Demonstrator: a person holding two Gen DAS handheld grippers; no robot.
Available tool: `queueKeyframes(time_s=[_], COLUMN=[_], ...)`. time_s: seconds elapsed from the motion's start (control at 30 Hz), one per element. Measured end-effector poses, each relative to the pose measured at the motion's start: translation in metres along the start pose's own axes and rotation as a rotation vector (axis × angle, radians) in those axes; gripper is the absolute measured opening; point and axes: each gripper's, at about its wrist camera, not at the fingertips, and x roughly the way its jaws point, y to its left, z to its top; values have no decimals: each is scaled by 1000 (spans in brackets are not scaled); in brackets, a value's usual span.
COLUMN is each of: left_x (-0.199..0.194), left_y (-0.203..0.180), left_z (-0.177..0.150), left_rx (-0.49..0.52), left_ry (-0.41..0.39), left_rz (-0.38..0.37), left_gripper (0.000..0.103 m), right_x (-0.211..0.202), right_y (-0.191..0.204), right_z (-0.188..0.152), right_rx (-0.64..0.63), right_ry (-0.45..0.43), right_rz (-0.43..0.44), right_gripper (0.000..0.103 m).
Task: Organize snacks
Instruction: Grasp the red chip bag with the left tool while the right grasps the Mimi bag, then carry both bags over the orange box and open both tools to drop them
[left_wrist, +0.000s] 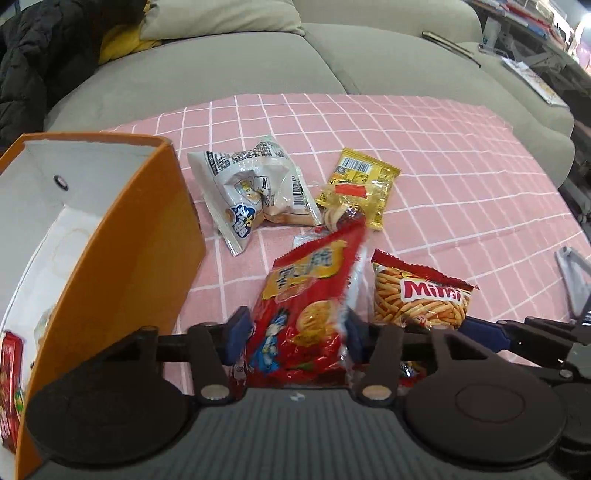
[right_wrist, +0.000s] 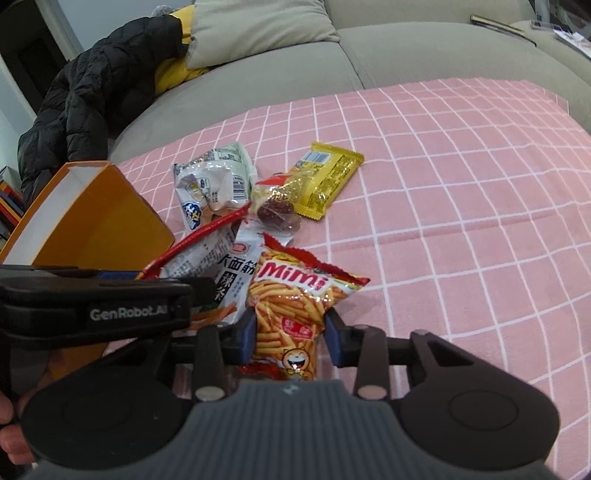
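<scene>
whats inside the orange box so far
In the left wrist view, the orange box shows white inner walls, a red snack packet at its near end and a pale item beside it. The orange side wall hides the rest of the floor.

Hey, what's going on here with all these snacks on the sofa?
A person is sorting snack packets with a handheld gripper in each hand. The left gripper is shut on a red cracker packet, next to an open orange box that already holds at least one red packet. The right gripper is shut on the Mimi packet. A white packet, a yellow packet and a small wrapped sweet lie loose on the pink checked cloth.
</scene>
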Motion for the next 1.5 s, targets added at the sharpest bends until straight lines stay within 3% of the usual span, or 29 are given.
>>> queueKeyframes(time_s=[0.03,0.13,0.3,0.87,1.17,1.5], left_x=[-2,-11,-29,-104,-155,-196], left_y=[0,1,1,9,40,91], left_z=[-2,-12,-25,-51,-41,-17], left_rx=[-5,-9,-9,-66,-135,-180], left_ry=[2,-9,-41,-137,-237,-325], left_rz=[-1,10,15,-19,-16,43], left_gripper=[43,34,31,30,30,30], right_x=[-3,-11,-22,-91,-132,-144], right_y=[0,0,-3,26,68,129], right_z=[-1,-7,-19,-32,-13,27], right_rx=[-8,-21,-14,-88,-182,-297], right_ry=[-3,4,20,-66,-174,-254], right_rz=[-2,-11,-15,32,103,190], right_gripper=[34,34,34,33,33,33])
